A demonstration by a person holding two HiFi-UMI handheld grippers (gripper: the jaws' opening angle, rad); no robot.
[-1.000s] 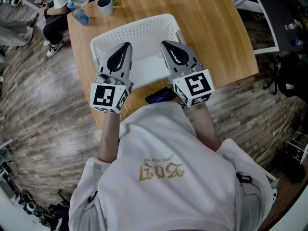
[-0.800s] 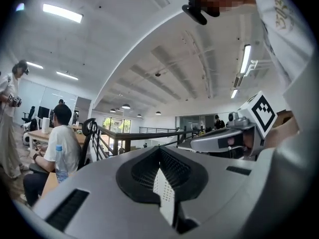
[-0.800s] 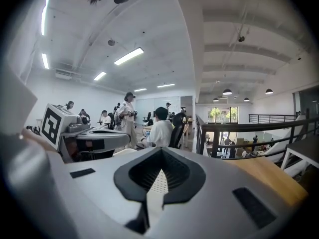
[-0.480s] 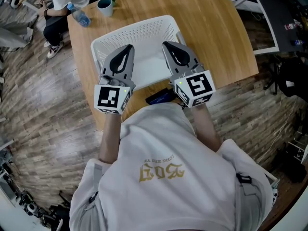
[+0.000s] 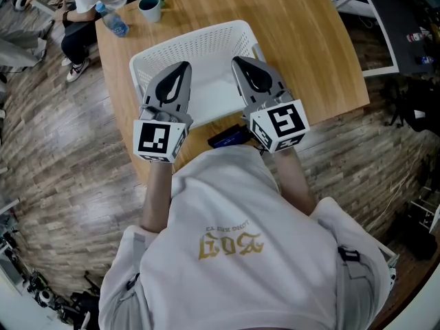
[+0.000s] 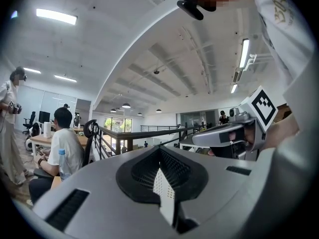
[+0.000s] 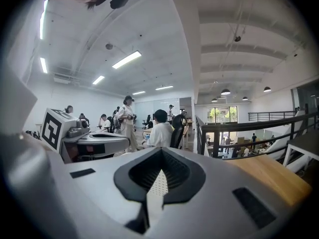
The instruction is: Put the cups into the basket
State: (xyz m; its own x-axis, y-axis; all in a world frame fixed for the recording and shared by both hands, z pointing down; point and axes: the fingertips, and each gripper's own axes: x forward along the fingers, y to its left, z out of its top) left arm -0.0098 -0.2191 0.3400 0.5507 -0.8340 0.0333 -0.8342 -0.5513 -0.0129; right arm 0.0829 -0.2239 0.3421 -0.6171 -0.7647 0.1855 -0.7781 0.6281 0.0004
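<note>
Basket (image 5: 199, 47): white, dotted with small holes.
Cup (image 5: 150, 7): teal.
Bottle (image 5: 114, 23): blue.
Bench (image 5: 309, 47): light wood grain.
Left tool (image 5: 183, 66), right tool (image 5: 236, 61): grey with black insets, black-and-white square markers.
Floor (image 5: 69, 184): grey-brown planks.
Shirt (image 5: 234, 205): white, gold print.

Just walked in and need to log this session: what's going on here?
A person holds the left gripper and the right gripper side by side over the white basket on the wooden table. Both are shut, holding nothing. The basket looks empty; the cup stands at the table's far corner near a water bottle, untouched.
</note>
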